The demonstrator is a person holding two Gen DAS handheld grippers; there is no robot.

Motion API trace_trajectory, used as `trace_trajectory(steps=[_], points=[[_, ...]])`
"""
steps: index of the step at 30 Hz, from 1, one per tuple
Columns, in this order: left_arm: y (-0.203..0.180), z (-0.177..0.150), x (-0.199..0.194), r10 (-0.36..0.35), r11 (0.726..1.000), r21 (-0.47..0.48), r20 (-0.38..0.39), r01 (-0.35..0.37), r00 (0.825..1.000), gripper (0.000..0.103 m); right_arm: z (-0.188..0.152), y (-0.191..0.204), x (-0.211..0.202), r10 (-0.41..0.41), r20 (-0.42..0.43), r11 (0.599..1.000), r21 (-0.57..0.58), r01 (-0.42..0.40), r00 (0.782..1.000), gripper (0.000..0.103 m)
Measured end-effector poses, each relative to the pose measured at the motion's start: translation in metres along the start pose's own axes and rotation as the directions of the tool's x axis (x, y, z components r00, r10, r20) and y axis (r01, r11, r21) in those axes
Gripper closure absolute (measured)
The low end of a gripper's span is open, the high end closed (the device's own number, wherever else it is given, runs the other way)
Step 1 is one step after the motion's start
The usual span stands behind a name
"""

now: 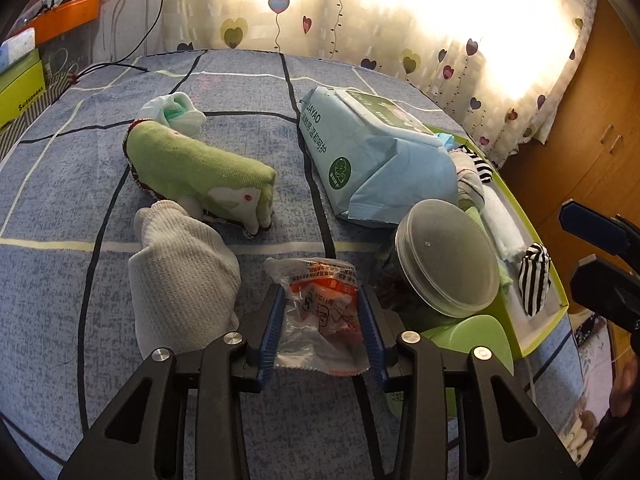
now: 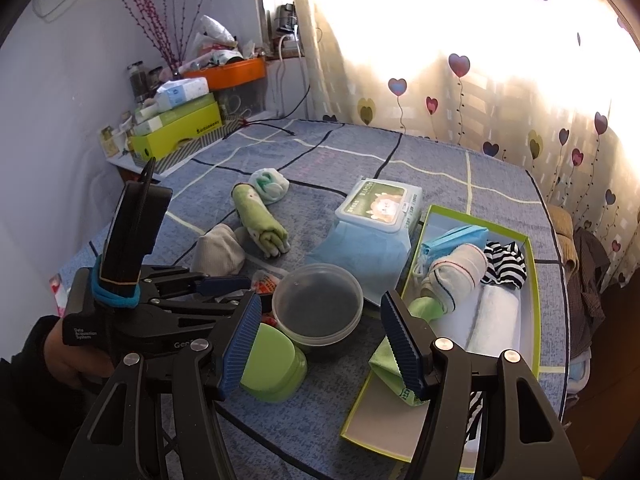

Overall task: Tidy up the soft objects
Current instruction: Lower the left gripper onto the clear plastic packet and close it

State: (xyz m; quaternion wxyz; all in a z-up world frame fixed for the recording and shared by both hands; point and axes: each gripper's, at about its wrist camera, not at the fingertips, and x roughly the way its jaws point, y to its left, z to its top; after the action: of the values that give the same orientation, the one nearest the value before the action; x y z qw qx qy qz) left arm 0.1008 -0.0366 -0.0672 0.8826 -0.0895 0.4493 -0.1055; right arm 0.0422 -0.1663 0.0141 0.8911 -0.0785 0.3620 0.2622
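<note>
A crumpled clear and orange plastic packet [image 1: 320, 312] lies on the blue checked bedsheet [image 1: 280, 92], and my left gripper [image 1: 322, 328] is shut on it, its blue pads touching both sides. Just left of the gripper lies a white sock [image 1: 180, 272]. Beyond it are a rolled green towel [image 1: 200, 172] and a balled white-green sock [image 1: 180, 114]. My right gripper [image 2: 320, 340] hangs open and holds nothing, above the sheet between a round lidded tub [image 2: 318, 300] and a green-rimmed box [image 2: 532, 264]. In that box are striped socks [image 2: 504, 264], a rolled sock and a white towel.
A blue wet-wipes pack [image 1: 372, 148] leans against the box's far end. A small green lidded pot [image 2: 272, 364] sits by the round tub. Boxes and an orange tray [image 2: 228, 74] crowd a shelf past the bed's left edge. A heart-print curtain [image 2: 460, 92] hangs behind.
</note>
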Motion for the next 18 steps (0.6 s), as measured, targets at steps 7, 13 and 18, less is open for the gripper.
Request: trace_trajectory(steps=[7, 13, 18], points=[[-0.004, -0.001, -0.004, 0.001, 0.999, 0.035, 0.015, -0.002, 1.0, 0.084, 0.0, 0.0, 0.0, -0.001, 0.003, 1.0, -0.001, 0.001, 1.0, 0.041], [-0.003, 0.001, -0.022, -0.009, 0.999, 0.033, 0.064, 0.007, 0.998, 0.086, 0.001, -0.001, -0.004, -0.007, 0.014, 1.0, -0.003, 0.007, 1.0, 0.041], [0.002, 0.005, -0.053, -0.013, 1.0, 0.023, 0.141, 0.01, 0.99, 0.086, 0.002, 0.004, -0.008, -0.008, 0.029, 1.0, -0.005, 0.008, 1.0, 0.041]])
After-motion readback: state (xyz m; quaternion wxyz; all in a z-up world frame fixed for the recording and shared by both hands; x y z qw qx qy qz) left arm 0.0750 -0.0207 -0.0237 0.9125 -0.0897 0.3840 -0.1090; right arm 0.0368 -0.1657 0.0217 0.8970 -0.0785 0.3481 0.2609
